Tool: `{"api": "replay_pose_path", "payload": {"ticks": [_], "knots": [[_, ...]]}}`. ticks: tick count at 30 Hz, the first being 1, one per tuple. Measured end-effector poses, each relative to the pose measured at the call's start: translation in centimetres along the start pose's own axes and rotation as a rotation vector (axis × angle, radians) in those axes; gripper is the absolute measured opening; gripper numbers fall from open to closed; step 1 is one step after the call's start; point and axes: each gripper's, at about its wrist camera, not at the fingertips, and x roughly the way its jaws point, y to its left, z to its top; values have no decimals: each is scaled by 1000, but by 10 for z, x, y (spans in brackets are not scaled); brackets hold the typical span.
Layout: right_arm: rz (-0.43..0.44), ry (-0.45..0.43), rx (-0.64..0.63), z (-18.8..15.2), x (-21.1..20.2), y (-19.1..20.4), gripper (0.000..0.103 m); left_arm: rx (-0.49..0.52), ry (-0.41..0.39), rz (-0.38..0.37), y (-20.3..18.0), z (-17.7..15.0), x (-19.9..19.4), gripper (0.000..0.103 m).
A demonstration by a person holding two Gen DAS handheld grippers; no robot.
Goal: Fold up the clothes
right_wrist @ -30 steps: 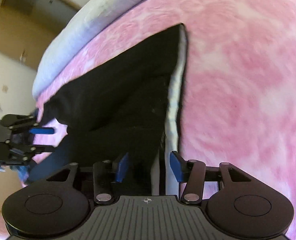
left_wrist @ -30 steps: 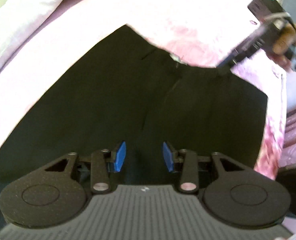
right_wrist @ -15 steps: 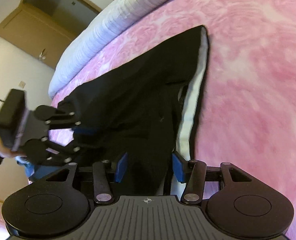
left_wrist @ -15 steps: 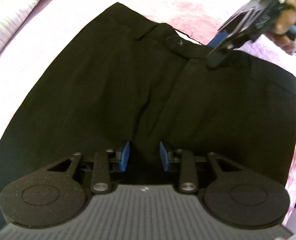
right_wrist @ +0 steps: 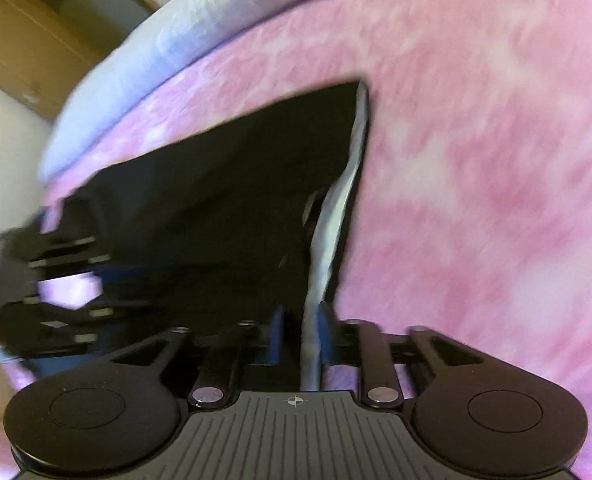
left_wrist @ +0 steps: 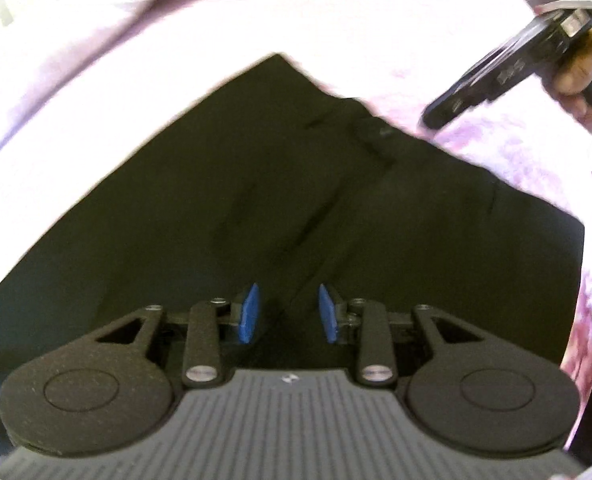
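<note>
Black trousers (left_wrist: 296, 208) flat on pink bed cover (right_wrist: 475, 200). Right tongs (right_wrist: 299, 332) closing on waistband edge, white lining between pads. Left tongs (left_wrist: 288, 312) opening, spread over crotch fold, nothing pinched; legs trailing behind.

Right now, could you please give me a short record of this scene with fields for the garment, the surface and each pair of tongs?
garment: black fabric trousers, spread flat, pale inner waistband lining showing
surface: fluffy pink blanket
left tongs: opening, over the trousers' crotch seam, dark cloth between the blue pads, pads not pressing
right tongs: closing around the pale lining at the waistband; contact blurred
background: pale pillow, wooden wardrobe
</note>
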Motion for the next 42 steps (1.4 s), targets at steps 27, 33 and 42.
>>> {"api": "replay_pose_path", "payload": {"ticks": [27, 33, 42], "knots": [[-352, 97, -246, -11, 193, 348, 38, 694, 340, 603, 423, -407, -119, 1], [-411, 122, -224, -9, 193, 348, 40, 695, 434, 501, 427, -429, -128, 6], [-481, 203, -218, -26, 195, 341, 58, 640, 486, 445, 420, -448, -129, 16]]}}
